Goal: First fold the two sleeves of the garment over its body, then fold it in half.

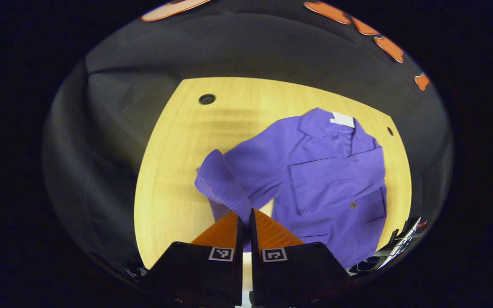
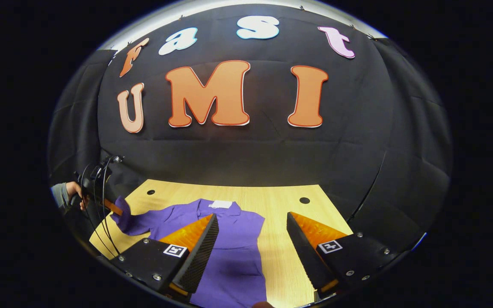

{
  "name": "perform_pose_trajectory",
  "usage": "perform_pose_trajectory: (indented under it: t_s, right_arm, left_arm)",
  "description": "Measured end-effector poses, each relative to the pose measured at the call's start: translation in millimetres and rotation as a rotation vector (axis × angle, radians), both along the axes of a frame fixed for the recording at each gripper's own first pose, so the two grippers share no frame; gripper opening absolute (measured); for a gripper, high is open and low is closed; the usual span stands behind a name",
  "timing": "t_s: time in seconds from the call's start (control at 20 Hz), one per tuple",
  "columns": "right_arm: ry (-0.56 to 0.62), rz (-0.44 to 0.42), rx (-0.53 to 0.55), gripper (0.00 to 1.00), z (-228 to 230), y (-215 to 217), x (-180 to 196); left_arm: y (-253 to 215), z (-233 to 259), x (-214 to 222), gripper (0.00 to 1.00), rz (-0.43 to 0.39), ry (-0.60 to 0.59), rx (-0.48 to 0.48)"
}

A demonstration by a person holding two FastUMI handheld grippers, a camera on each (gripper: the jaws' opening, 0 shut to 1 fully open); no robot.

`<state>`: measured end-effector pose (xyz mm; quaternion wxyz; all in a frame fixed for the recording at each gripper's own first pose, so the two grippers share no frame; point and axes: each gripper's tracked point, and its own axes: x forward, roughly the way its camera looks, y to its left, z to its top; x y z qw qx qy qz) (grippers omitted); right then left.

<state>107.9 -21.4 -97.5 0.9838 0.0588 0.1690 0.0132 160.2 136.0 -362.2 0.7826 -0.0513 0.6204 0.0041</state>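
in the left gripper view, the left claw (image 1: 245, 219) sits at the bottom with its two fingers pinched together on the cuff end of a purple sleeve (image 1: 221, 183). the sleeve rises from the fingertips and bends up and to the left of the claw, lifted off the wooden table (image 1: 173, 145). ahead and to the right of the claw lies the rest of the purple shirt (image 1: 328, 179), spread flat, with a chest pocket (image 1: 328, 182) facing up and a white tag (image 1: 343, 119) at the collar on the far side. two small dark holes sit in the table beyond the shirt.

in the right gripper view, the right claw (image 2: 253, 239) hangs with its fingers spread wide apart and nothing between them. the shirt (image 2: 229, 248) lies on the table (image 2: 289, 256) below and just ahead of the claw, mostly under its left-hand finger. far off to the left, a hand (image 2: 73, 192) holds the other claw, which grips the raised sleeve (image 2: 124, 216).
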Motion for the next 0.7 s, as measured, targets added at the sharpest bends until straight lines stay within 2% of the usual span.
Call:
perform_pose_trajectory:
  t_s: [0.3, 0.5, 0.7]
  right_arm:
    - [-0.009, -0.023, 0.042, 0.95, -9, -11, -11]
    - [-0.024, -0.023, 0.019, 0.95, -12, -20, -17]
    - [-0.034, -0.014, 0.025, 0.95, -14, -28, -20]
  left_arm:
    - [-86, 25, 36, 0.1, -0.084, -0.052, -0.056]
    - [-138, 33, 61, 0.1, -0.122, -0.077, -0.062]
    - [-194, 34, 85, 0.1, -0.194, -0.071, -0.06]
